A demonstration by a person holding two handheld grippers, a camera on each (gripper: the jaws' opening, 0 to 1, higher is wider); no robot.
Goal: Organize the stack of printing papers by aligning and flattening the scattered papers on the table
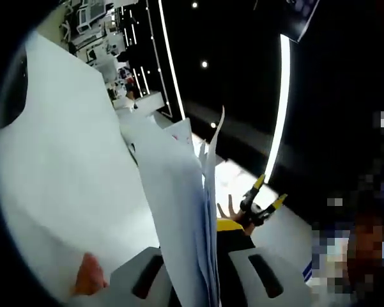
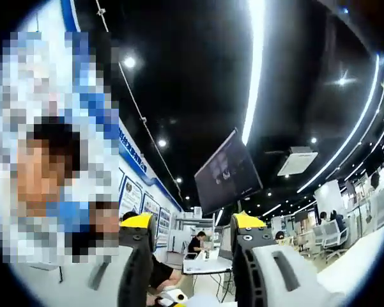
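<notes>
Several printing papers [image 1: 185, 211] are standing edge-on between the jaws of the left gripper [image 1: 193, 281], which is clamping them, their long axis running up and away from it. The right gripper [image 2: 192, 256] is showing narrowly parted, empty jaws, pointing at the ceiling; in the left gripper view it [image 1: 263, 201] is hovering just beyond the sheets. The table is largely hidden behind paper.

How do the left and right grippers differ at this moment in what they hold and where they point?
The left gripper has a sheaf of papers standing on edge between its jaws; the right gripper has nothing between its open jaws. The left looks along the lifted sheets toward the table; the right points up at the dark ceiling and a hanging monitor. Both have grey jaws with yellow tips.
</notes>
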